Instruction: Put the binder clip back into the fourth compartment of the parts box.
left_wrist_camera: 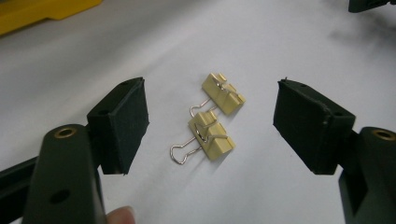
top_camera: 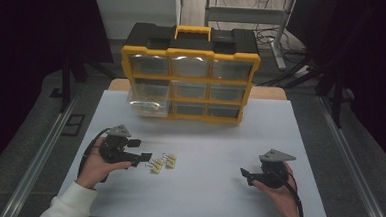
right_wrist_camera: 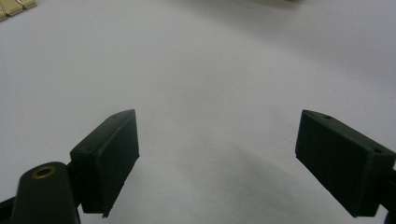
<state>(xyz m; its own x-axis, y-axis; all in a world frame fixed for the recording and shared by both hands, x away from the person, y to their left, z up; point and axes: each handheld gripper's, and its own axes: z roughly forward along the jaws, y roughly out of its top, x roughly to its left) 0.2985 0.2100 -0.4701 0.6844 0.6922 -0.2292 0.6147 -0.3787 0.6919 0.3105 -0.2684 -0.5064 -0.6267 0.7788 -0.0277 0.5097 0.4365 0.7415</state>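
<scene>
Two binder clips (top_camera: 162, 162) lie side by side on the table (top_camera: 216, 200), left of centre, touching or nearly so. Left gripper (top_camera: 139, 151) sits just left of them, jaws spread, clips ahead between the jaw lines, untouched. Right gripper (top_camera: 245, 174) is well apart at the right, jaws spread over bare table. Drawer cabinet (top_camera: 190, 73) stands behind, at the far table edge, its lower-left drawer (top_camera: 149, 102) pulled out.

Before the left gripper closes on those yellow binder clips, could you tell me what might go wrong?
The two binder clips lie close together between the open left gripper's fingers, so closing may catch both, or knock one aside. Their wire handles lie flat on the table, so the fingers could slip off.
</scene>
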